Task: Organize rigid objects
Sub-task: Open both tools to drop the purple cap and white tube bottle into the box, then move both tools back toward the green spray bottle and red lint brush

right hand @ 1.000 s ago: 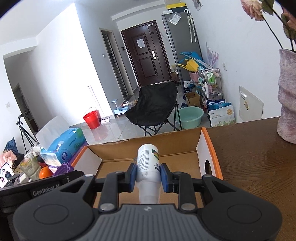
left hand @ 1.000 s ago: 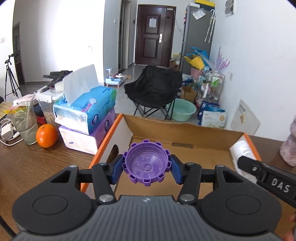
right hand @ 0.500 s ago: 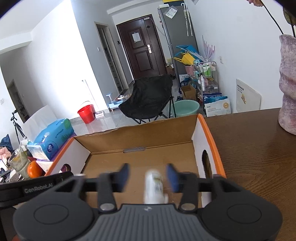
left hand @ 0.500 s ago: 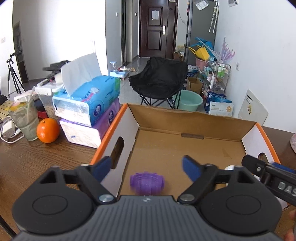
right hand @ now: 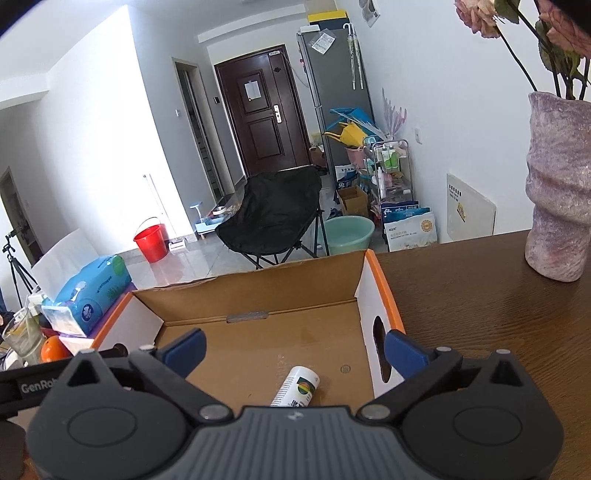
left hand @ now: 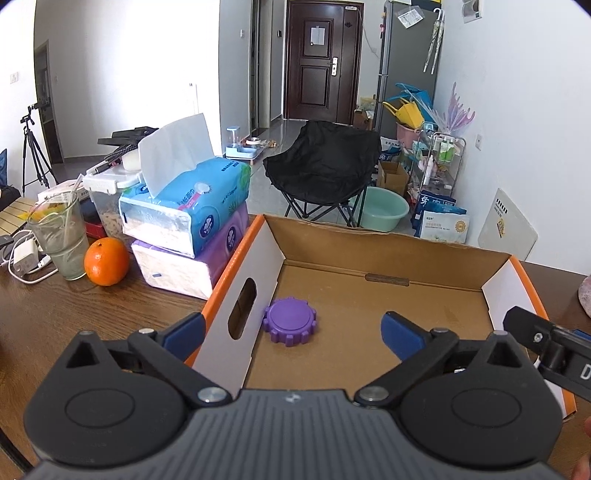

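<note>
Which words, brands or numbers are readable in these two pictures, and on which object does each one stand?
"GenRob", cut off: on the left gripper's black body, seen in the right wrist view.
"D", cut off: on the right gripper's body, at the left wrist view's edge.
Too small or blurred: tissue packs, white bottle, floor bags, wall board, door note.

I am seeing the purple cap (left hand: 291, 321), round with a notched rim, lying flat side up on the floor of the cardboard box (left hand: 388, 258), near its left wall. I am also seeing the white bottle (right hand: 297, 386) with a coloured label lying on its side on the box floor, toward the near right part.
</note>
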### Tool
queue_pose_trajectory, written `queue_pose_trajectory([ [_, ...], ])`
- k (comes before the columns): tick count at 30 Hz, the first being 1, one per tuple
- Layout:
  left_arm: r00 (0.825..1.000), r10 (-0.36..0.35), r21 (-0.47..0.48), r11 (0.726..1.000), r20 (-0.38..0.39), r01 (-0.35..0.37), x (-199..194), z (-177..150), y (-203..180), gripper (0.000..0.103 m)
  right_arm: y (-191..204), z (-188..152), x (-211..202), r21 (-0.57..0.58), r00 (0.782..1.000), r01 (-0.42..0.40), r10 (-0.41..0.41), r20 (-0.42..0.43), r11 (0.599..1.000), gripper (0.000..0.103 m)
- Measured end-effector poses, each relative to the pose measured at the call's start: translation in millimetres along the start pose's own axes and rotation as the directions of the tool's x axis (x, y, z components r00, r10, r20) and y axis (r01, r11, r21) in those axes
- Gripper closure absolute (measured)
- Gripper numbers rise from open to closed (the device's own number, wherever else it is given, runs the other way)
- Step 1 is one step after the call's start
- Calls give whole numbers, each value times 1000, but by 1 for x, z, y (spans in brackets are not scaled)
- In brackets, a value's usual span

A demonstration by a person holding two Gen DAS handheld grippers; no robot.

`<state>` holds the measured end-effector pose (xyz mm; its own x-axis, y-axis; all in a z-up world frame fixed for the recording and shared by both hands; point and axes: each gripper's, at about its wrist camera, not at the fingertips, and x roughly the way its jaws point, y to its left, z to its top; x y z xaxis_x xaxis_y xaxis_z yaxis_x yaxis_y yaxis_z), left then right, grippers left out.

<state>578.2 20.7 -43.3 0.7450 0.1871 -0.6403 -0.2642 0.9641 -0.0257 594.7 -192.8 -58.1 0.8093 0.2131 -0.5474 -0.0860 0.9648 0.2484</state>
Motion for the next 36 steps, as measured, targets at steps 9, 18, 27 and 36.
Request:
queue_pose_trajectory([
  [9,1000,-12,-7,1000,12,12,-10,-1,0,0,2,1,-17,-18,1000,1,0,21,1000,0],
  [18,999,-19,12,1000,27,19,-29,-10,0,0,-1,-4,-42,-27,998,4,-2,57,1000,0],
  [27,998,-21,12,1000,53,20,-56,-27,13,0,-6,-19,-76,-46,996,-3,7,88,999,0],
  [36,997,-35,22,999,68,34,-89,-48,24,0,-9,-39,-114,-59,995,5,1,104,998,0],
])
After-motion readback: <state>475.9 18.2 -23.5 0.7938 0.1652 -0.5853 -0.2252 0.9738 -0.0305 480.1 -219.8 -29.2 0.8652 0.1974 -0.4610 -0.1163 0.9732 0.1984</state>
